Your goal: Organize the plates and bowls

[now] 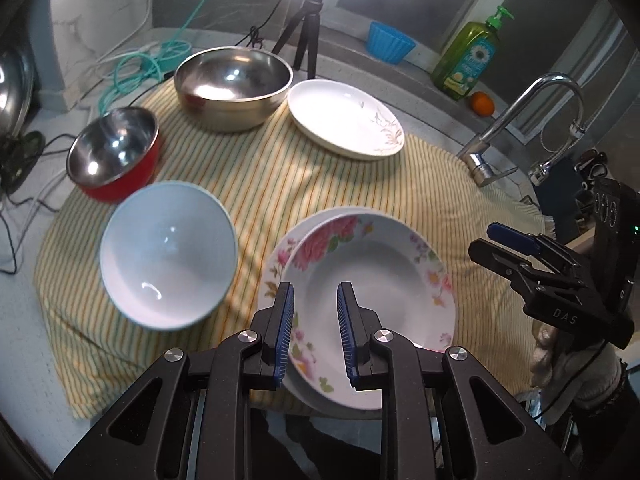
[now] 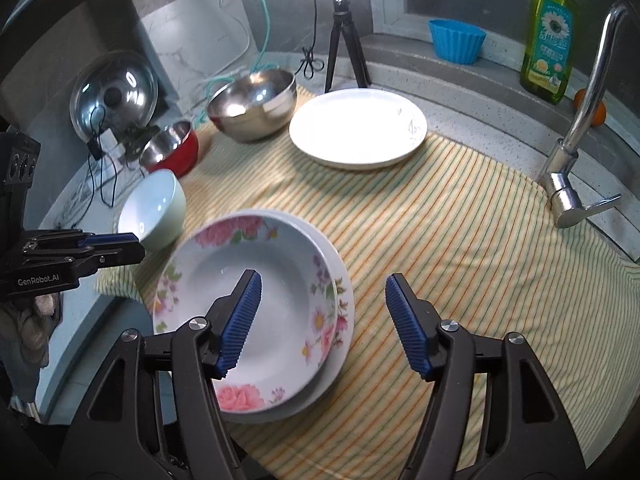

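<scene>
1. The left hand-held gripper (image 1: pixel 315 300) hangs above the near edge of a flowered deep plate (image 1: pixel 372 300); its blue pads stand a narrow gap apart with nothing pinched between them.
2. The right hand-held gripper (image 2: pixel 322 292) has its jaws spread wide and empty. Its left finger hangs over the flowered deep plate's basin, and its right finger is over the striped cloth (image 2: pixel 460 240) just right of the plate.
3. The flowered deep plate sits nested on a second plate (image 2: pixel 344 292), whose rim shows around its far and right sides. The pair lies on the striped cloth directly below both grippers.
4. Left of the left hand-held gripper, a white bowl (image 1: pixel 168 252) appears tilted and slightly blurred. Whether it rests flat I cannot tell.
5. Beyond that bowl, farther left, sits a red bowl with a steel inside (image 1: pixel 114 152). Behind it stands a large steel bowl (image 1: pixel 234 84).
6. Straight ahead of the right hand-held gripper, at the cloth's far side, lies a white plate (image 2: pixel 356 128) with a faint printed sprig, just right of the large steel bowl.
7. The cloth covers the table (image 2: pixel 480 92). To the right of the right hand-held gripper rises a chrome tap (image 2: pixel 580 120).
8. Behind the tap stand a green soap bottle (image 2: pixel 550 40) and a blue ribbed cup (image 2: pixel 456 42).
9. A ring light on a small tripod (image 2: pixel 344 40) stands at the far edge.
</scene>
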A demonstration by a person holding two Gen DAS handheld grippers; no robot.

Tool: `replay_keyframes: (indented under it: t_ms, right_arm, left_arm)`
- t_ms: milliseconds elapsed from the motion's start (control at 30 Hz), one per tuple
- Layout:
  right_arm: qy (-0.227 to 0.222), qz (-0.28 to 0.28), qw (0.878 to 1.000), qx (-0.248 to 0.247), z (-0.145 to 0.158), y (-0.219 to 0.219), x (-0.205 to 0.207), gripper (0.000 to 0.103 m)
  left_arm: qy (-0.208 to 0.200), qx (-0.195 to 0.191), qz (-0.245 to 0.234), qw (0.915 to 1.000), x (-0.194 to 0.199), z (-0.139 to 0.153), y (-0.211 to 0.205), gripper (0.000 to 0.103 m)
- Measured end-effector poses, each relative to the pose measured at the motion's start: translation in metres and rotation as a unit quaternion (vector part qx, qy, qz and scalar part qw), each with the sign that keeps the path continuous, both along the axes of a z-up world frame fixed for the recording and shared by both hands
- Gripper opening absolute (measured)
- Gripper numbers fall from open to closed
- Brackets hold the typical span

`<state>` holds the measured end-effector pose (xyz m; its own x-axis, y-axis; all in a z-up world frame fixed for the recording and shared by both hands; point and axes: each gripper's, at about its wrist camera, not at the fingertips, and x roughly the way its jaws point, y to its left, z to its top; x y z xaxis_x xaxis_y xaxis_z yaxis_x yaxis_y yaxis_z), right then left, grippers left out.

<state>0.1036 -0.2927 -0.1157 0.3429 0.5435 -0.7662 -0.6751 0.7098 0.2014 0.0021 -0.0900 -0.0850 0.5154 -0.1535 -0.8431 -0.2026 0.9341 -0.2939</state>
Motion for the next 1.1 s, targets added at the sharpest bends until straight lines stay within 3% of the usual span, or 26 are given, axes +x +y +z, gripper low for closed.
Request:
replay_keyframes:
  t_ms: [100,400,567,733,833,900,1033,1100]
  right_arm:
    - [0.021,-0.015,0.999,0.021,0.004,0.002,0.008,0.08]
    - [0.032,-0.118,0.992,-0.016,0.011,-0.014,0.042,0.08]
    - [0.014,-0.113,0.993,-0.015,0.02,-0.022,0.07,0.08]
    - [0.01,-0.076,0.997,-0.009,0.026,-0.022,0.119,0.08]
    - [0.015,-0.045,0.999,-0.007,0.025,-0.014,0.153,0.072]
    - [0.02,-0.025,0.999,-0.009,0.02,-0.007,0.177,0.059]
    - [0.051,0.006,0.999,-0.005,0.004,0.013,0.219,0.054]
    - [0.067,0.015,0.998,-0.003,-0.005,0.022,0.233,0.046]
  left_arm:
    - [-0.006,0.001,-0.015,0.9999,0.008,0.003,0.007,0.02]
    - [-0.015,-0.022,-0.032,0.9991,0.035,0.003,0.022,0.02]
    - [-0.021,-0.044,-0.014,0.9987,0.057,0.0,0.021,0.02]
    - [-0.032,-0.063,0.039,0.9967,0.082,-0.005,0.023,0.02]
    - [-0.033,-0.072,0.07,0.9944,0.098,-0.011,0.02,0.02]
    - [-0.031,-0.071,0.085,0.9933,0.108,-0.016,0.018,0.02]
    - [-0.021,-0.082,0.11,0.9903,0.127,-0.028,0.017,0.02]
    - [-0.015,-0.078,0.12,0.9896,0.135,-0.033,0.018,0.02]
